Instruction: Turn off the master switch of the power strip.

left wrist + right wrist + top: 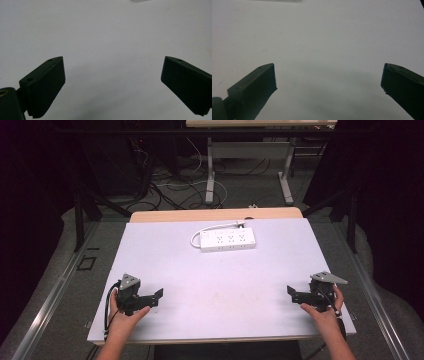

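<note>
A white power strip (228, 240) with its white cord looped at its left end lies at the far middle of the white table (220, 285). My left gripper (159, 296) rests low at the near left, held by a hand, its jaws pointing toward the table's middle. In the left gripper view the left gripper (112, 75) is open, with bare table between the black jaws. My right gripper (291, 292) sits at the near right, also pointing inward. In the right gripper view the right gripper (328, 78) is open over bare table.
A wooden table edge (215, 214) shows behind the white top. Beyond it, the floor carries tangled cables (170, 185) and the metal legs of another table (210, 170). Dark frame posts (79, 215) stand at both sides.
</note>
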{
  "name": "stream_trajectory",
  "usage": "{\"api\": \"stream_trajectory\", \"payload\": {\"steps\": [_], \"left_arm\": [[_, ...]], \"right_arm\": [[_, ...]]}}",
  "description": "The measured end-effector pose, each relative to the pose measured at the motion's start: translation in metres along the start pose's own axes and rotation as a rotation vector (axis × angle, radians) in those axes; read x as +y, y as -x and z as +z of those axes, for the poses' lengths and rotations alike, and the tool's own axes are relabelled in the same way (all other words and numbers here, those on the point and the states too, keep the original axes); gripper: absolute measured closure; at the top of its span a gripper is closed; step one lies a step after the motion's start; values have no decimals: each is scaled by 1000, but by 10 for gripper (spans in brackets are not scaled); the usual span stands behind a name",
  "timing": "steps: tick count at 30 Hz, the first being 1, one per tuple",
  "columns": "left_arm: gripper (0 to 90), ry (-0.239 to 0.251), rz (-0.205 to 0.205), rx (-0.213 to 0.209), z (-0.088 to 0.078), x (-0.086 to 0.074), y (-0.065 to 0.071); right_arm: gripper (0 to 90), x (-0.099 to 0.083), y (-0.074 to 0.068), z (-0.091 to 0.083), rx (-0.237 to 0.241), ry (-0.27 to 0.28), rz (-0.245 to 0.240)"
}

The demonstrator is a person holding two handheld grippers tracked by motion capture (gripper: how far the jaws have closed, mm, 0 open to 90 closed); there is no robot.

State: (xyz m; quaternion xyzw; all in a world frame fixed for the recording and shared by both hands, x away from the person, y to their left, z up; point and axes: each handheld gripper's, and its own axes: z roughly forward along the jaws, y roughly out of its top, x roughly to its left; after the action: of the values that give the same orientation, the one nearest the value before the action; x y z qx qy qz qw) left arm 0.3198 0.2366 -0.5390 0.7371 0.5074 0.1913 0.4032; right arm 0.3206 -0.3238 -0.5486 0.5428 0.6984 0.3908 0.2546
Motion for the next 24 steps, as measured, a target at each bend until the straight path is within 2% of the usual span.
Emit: {"api": "stream_trajectory", "payload": {"steps": [5,13,16,22,24], "left_arm": [[71,7,-25,-14,1,1,-1],[78,1,-54,-23,4,3,1],[78,13,-64,-36,1,4,5],[79,21,-46,-59,-1,8,14],[87,23,-34,-66,-1,9,18]], "right_arm": [[0,-2,-3,-1,10,3,-14],[0,-5,-1,3,28,-2,24],[0,-4,-4,2,29,2,21],[0,-2,-7,0,19,12,-8],[0,-1,-9,-2,13,17,-3]]}}
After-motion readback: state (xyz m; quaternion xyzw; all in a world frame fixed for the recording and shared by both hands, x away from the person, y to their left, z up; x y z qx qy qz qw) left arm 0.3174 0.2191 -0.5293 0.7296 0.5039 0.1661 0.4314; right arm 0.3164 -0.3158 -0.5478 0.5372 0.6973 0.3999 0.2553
